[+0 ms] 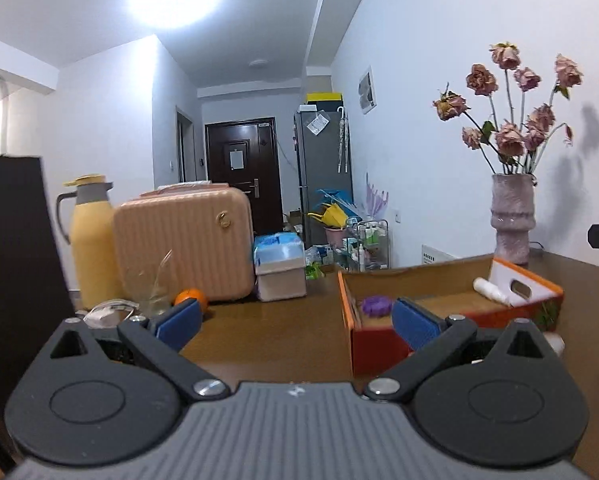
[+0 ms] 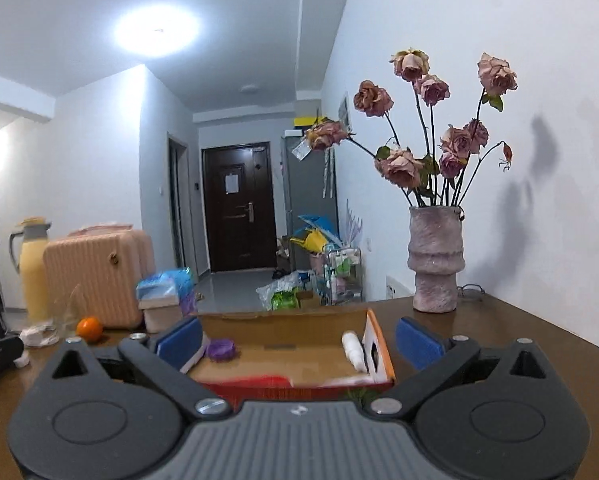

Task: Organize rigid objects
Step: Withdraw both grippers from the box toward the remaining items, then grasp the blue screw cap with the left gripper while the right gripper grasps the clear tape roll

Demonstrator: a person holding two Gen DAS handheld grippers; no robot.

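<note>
The shallow orange-and-red cardboard box (image 1: 379, 344) sits on my dark brown wooden table (image 1: 283, 332), right of centre in the left wrist view and at lower centre in the right wrist view (image 2: 299, 390). Inside it, near its left end, I see a small purple gear-like plastic piece (image 1: 376, 305), which also appears just left of centre in the right wrist view (image 2: 221, 349). A white cylindrical bottle (image 1: 491, 290) lies toward the box's right end, beside a white insert with a cut-out handle (image 1: 517, 286). My left gripper (image 1: 297, 322) hovers low over the table with its blue pads (image 1: 179, 320) spread wide and holding nothing; its right pad overlaps the box's front edge in the picture. My right gripper (image 2: 299, 340) is likewise spread wide and empty, its pads framing the box from either side. At lower left of the left wrist view, an orange fruit (image 1: 191, 298) rests on the table just in front of a ribbed peach-pink hard case (image 1: 183, 244), with a yellow thermos jug (image 1: 89, 240) to the case's left. At right, a pinkish ceramic vase of dried roses (image 1: 513, 220) stands behind the box, near the white wall.
</note>
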